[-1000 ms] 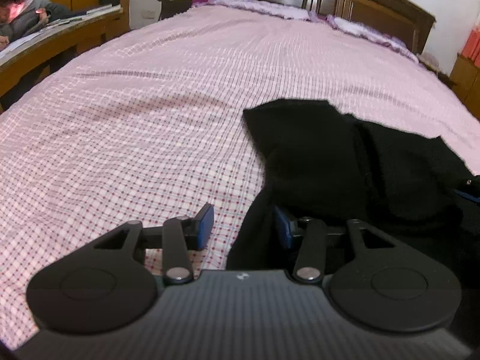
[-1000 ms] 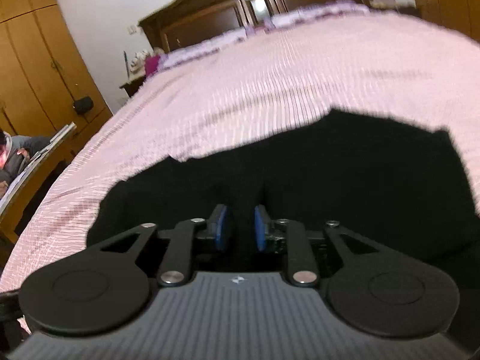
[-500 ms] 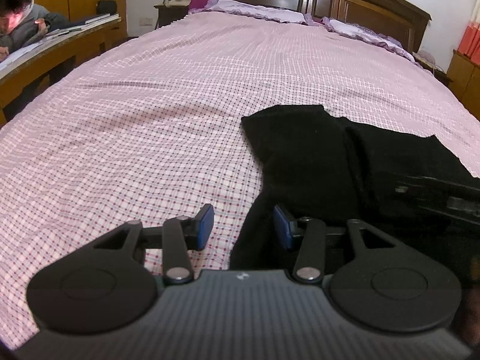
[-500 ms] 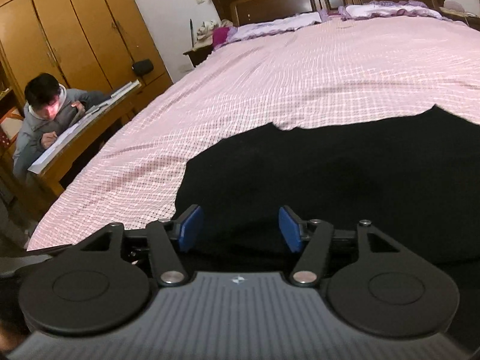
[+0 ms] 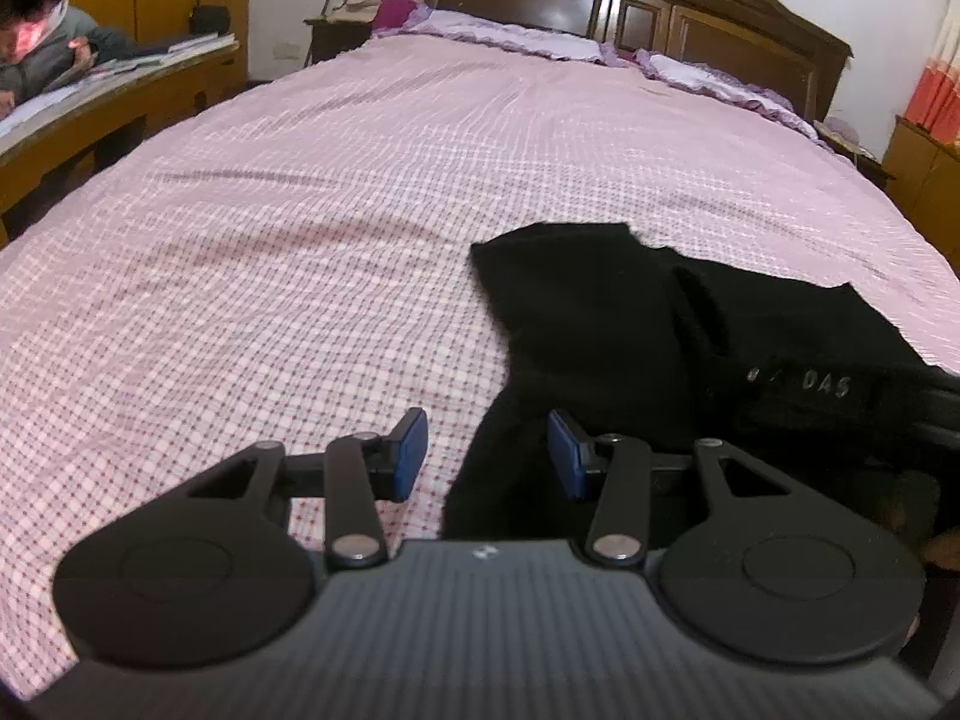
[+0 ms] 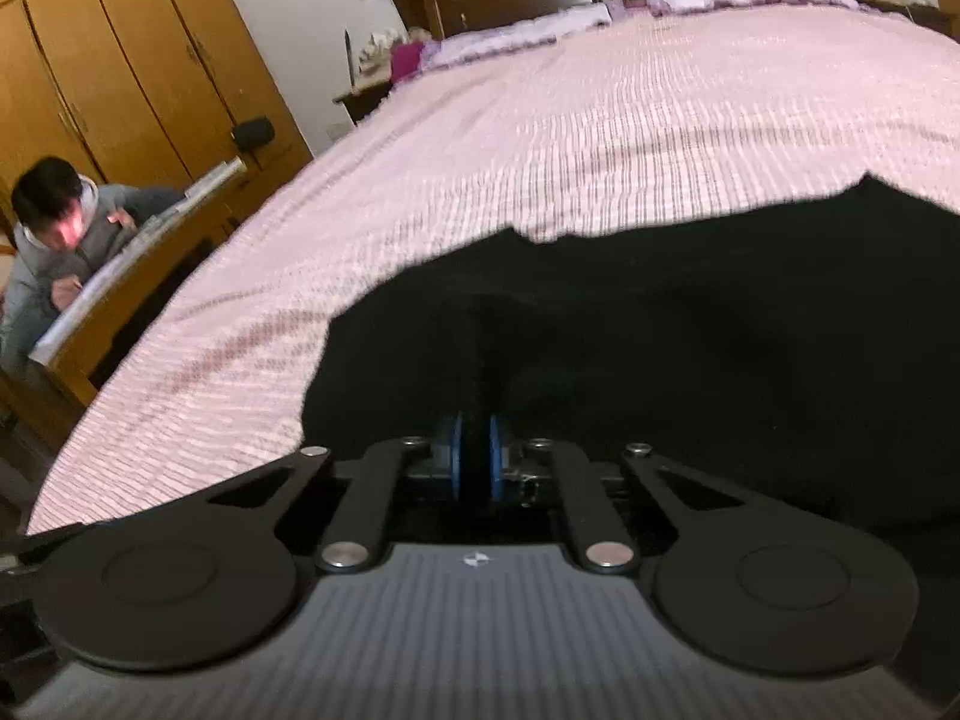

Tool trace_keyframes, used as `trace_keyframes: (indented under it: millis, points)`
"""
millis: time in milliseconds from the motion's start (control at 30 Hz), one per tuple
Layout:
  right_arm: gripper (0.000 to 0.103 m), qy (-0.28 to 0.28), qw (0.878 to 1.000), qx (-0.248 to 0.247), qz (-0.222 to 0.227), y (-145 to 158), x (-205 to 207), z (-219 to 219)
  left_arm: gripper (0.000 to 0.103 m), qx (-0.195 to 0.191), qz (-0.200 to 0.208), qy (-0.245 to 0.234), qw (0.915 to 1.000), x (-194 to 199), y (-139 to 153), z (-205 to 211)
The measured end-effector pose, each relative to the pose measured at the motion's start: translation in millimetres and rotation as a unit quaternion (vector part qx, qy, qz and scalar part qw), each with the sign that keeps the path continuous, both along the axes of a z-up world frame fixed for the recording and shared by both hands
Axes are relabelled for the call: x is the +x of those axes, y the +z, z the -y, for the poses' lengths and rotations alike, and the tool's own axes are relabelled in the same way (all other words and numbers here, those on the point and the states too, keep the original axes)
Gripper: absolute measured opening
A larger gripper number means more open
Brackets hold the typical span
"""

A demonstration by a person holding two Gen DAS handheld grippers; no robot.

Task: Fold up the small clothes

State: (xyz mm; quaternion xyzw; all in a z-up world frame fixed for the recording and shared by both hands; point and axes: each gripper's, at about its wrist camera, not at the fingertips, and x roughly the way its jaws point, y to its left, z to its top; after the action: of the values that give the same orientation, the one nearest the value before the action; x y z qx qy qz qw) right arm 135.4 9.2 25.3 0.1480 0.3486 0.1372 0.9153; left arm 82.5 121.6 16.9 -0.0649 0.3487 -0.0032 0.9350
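A black, soft-knit small garment (image 5: 606,330) lies on the pink-and-white checked bedspread (image 5: 270,240) of a wide bed with a dark carved wooden headboard (image 5: 630,6), close to the near edge of the bed and toward its right side as the left wrist camera sees it. In that view a squared-off end of the garment points up the bed toward the headboard, a flatter panel spreads toward the right edge, and a narrower strip of the cloth runs down to the near edge. The left gripper (image 5: 487,453) hangs over that strip with its blue-padded fingers (image 5: 408,450) spread wide and holding nothing; the left pad sits above bare bedspread, the right pad over the black cloth. At the right of this view a dark band carries the pale letters "DAS" (image 5: 827,385); what it belongs to I cannot tell. In the blurred right wrist view the right gripper (image 6: 474,456) is clamped tight on a raised vertical fold of the black garment (image 6: 690,330), the blue pads (image 6: 456,456) pressing the cloth from both sides, and the rest of the fabric fills the near part of the bed beyond it. Lilac frilled pillows (image 5: 516,39) lie along the headboard. Off the left edge of the bed a person in a grey hooded top (image 6: 54,228) leans over papers on a yellow wooden desk (image 5: 90,96), with tall yellow wooden wardrobe doors (image 6: 120,48) behind.
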Motion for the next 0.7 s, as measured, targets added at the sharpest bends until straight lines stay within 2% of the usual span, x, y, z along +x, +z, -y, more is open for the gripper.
trace_keyframes:
  millis: [200, 467, 600, 700]
  points:
    - [0.006, -0.011, 0.999, 0.033, 0.033, 31.7, -12.5, 32.2, 0.047, 0.002, 0.025, -0.026, 0.9994, 5.7, 12.2, 14.4]
    - [0.005, -0.056, 0.994, 0.056, 0.075, 74.1, -32.3, 109.0, 0.047, -0.020, 0.044, -0.048, 0.9976, 30.4, 19.5, 28.5]
    - [0.004, -0.095, 0.990, 0.051, 0.092, 83.3, -46.2, 155.1, 0.047, -0.023, 0.042, -0.056, 0.9973, 43.7, 14.1, 37.7]
    - [0.004, -0.132, 0.985, 0.056, 0.093, 79.4, -56.3, 193.6, 0.047, -0.015, 0.033, -0.056, 0.9978, 53.9, 4.2, 45.6]
